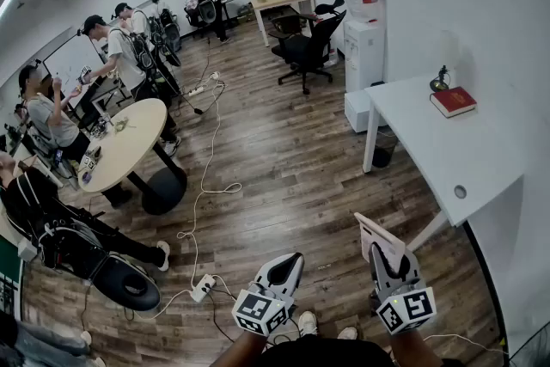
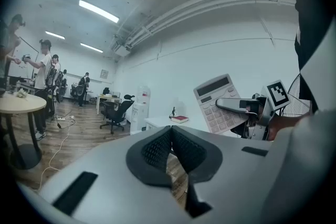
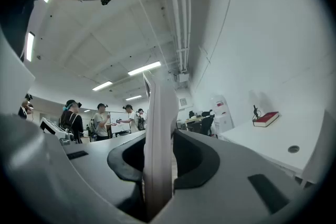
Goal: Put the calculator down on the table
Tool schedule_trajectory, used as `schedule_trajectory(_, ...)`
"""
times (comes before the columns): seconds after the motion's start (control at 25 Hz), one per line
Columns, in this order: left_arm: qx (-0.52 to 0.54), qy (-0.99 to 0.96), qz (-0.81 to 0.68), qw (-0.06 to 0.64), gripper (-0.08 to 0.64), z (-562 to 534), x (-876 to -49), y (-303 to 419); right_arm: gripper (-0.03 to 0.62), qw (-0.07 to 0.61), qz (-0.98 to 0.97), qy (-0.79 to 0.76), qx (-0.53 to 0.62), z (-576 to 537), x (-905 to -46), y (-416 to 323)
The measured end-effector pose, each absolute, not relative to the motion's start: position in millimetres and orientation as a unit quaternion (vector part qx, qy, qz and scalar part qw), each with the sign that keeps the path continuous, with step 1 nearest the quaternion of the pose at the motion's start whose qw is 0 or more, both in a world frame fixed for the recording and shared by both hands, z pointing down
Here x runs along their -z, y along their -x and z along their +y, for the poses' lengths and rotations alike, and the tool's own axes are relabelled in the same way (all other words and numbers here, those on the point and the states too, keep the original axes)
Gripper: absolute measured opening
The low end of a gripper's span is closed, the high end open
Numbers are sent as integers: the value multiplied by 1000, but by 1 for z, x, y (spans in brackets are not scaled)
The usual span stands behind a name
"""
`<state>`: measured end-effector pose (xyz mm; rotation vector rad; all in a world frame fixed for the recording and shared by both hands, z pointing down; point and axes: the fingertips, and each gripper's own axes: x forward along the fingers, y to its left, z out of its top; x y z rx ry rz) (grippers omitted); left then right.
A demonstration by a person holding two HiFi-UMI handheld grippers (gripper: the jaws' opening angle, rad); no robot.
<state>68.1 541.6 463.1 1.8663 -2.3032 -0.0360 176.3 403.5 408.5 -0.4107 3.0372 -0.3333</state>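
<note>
White worktop (image 1: 464, 150) stands along the wall at the right of the head view. It carries a red book (image 1: 453, 101) near its far end, with a small dark ornament (image 1: 440, 80) just beside the book. The calculator (image 1: 381, 241) is not on it. It is up in the air over the wooden floor (image 1: 284, 159), near the worktop's front corner but apart from it, grasped by the right tongs (image 1: 385, 260).

In the right gripper view the calculator (image 3: 157, 139) stands edge-on and upright between the two dark pads, which press on it from both sides. The left gripper view shows its key face (image 2: 218, 102), pale with a grey display at the top, tilted a little, and one arm of the right tongs (image 2: 239, 106) lying across the keys.

The left tongs (image 1: 286, 266) hang level over the floor just left of the right ones. Their ribbed pads (image 2: 157, 147) are clenched together at the tip, with nothing between them.

The one container that shows plainly is the clear bottle (image 1: 365, 0) seated on a white water dispenser (image 1: 363, 47) behind the worktop. I cannot tell how full it is.

Farther off are a black office chair (image 1: 308, 47) and a round table (image 1: 129, 142) with people around it.
</note>
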Motion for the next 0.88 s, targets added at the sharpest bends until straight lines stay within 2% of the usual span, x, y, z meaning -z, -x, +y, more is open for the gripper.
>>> schedule_trajectory(0.44, 25, -622, -777, 91, 20, 545, -463, -42, 124, 25, 987, 139, 72, 409, -406, -151)
schedule_trajectory(0.88, 17, -631, -770, 98, 20, 543, -484, 9, 127, 45, 980, 166, 98, 403, -412, -118)
